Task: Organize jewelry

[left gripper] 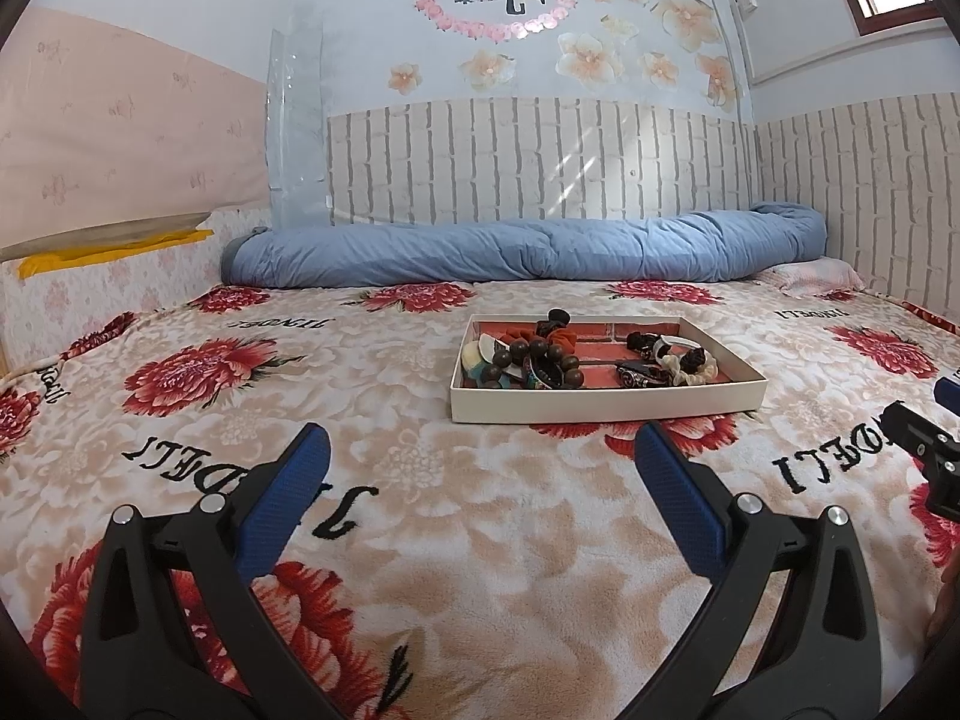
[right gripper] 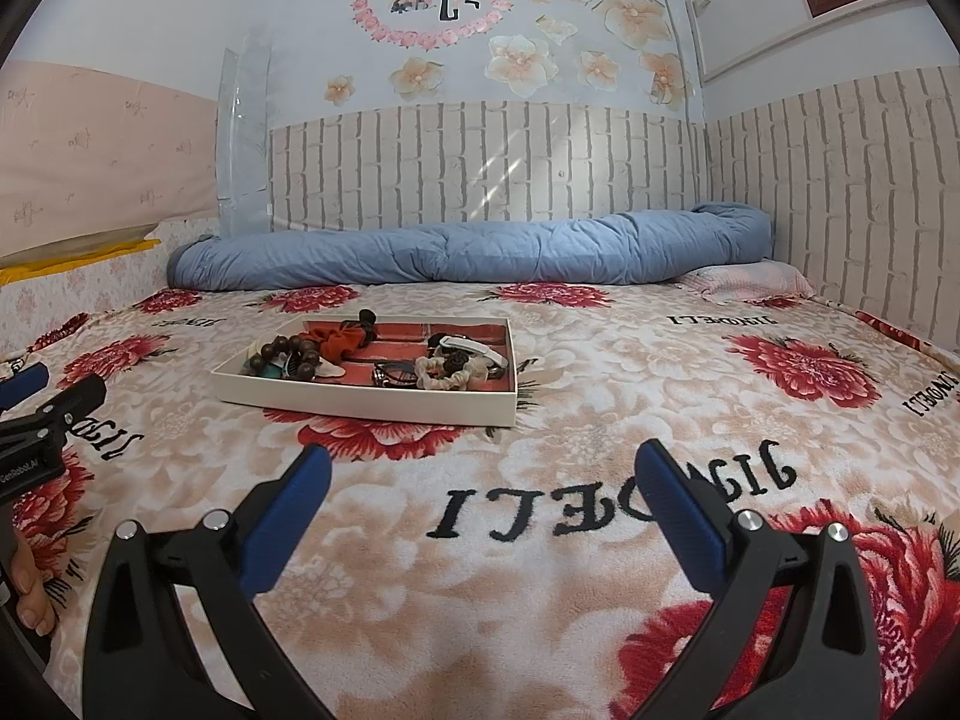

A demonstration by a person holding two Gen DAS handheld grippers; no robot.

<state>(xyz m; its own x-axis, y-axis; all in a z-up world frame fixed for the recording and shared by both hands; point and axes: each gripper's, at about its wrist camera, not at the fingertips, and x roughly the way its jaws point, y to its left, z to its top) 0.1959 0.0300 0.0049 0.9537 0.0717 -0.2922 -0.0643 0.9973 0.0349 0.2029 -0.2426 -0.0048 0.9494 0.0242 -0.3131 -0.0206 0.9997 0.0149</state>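
Hovering low, we held the left gripper [left gripper: 480,456] and right gripper [right gripper: 480,474] spread, empty, facing the mid-frame jewelry tray [left gripper: 606,405] for reaching.

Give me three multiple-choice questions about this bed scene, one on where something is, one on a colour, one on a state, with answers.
1. Where does the tray sit?
A. on the flowered blanket
B. on the rolled quilt
C. on the floor

2. What colour is the rolled quilt at the wall?
A. yellow
B. blue
C. green

3. How is the left gripper?
A. shut on a bracelet
B. shut on nothing
C. open and empty

Answers:
1. A, the tray rests flat on the flowered blanket, short of the quilt.
2. B, it reads blue in both views.
3. C, its blue pads stand wide apart with only blanket between them.
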